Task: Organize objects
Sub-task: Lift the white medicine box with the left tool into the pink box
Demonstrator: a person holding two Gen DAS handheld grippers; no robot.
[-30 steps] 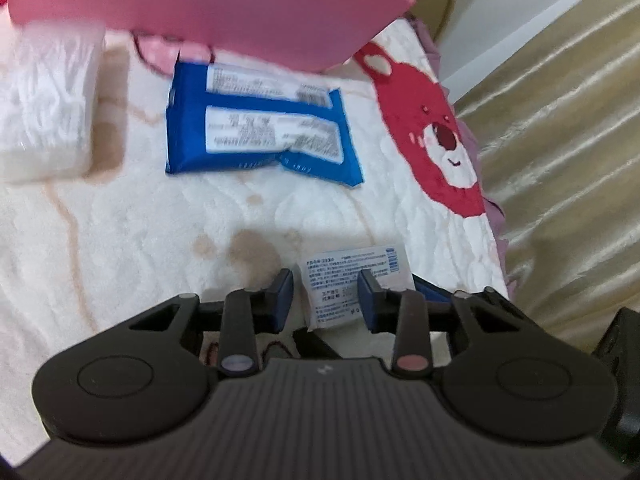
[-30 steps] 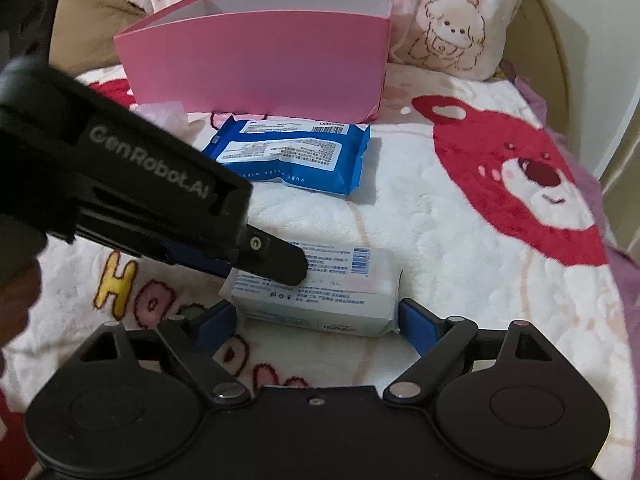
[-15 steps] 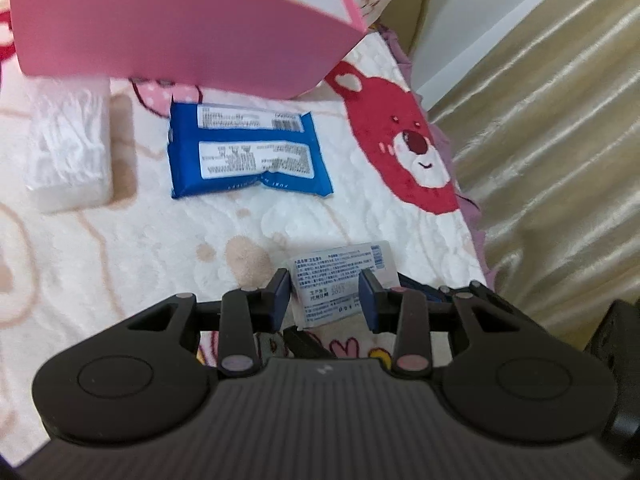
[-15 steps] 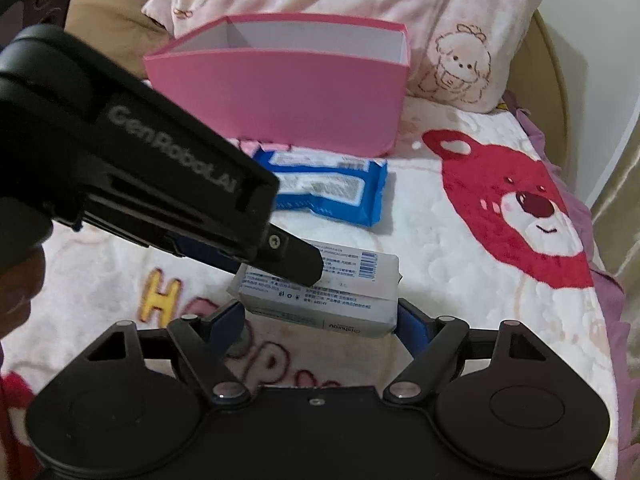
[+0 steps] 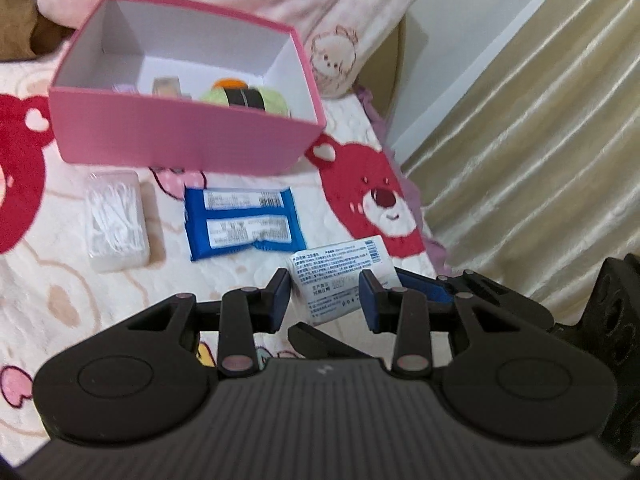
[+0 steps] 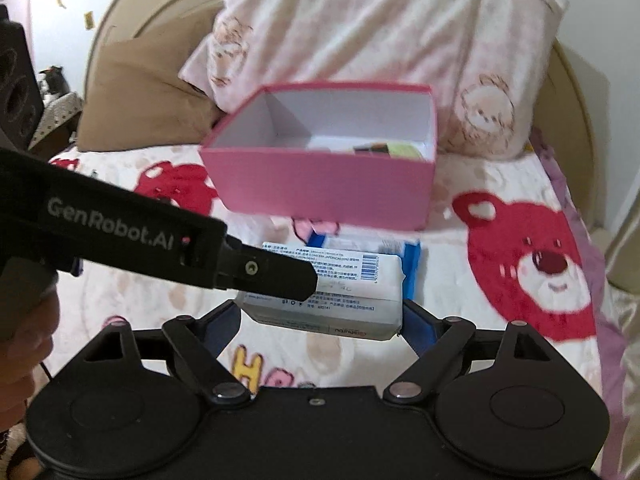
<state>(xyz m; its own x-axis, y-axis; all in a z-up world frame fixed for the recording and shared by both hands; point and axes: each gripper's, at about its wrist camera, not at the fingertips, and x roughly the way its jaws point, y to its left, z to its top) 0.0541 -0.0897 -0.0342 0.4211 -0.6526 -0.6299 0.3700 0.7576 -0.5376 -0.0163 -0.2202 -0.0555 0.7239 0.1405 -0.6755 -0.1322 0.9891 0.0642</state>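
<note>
Up it comes! A second ago the white tissue pack (image 6: 324, 292) was down on the bear blanket (image 5: 80, 292); now both tongs have carried it higher, and the pink box (image 5: 188, 136), seen only side-on before, shows its open white inside from above.

The left gripper (image 5: 324, 300) pinches the pack across its short width, blue pads pressed to either side of the printed label. The right gripper (image 6: 320, 320) stands wide at the pack's two ends, its pads right at the wrapper; they look to be touching and clamping it lengthwise, though the left end is half hidden behind the other tool's finger. So the pack hangs between both tongs, clear of the blanket and short of the box.

Ahead of the fingers and below lies the blue wipes pack (image 5: 244, 224). Off to the left gripper's left sits the clear case of white floss picks (image 5: 116, 220). Beyond both stands the box, with a green and black roll (image 5: 244, 98) and a small tan item (image 5: 166, 86) at the near wall.

To do this carry well, I judge the two tongs must travel forward together and level: if one leads, the soft wrapper twists or slips. The pack needs to clear the near pink rim before it drops, and the free floor at the box's left and back looks the better spot. Release both ends at once, low inside.
</note>
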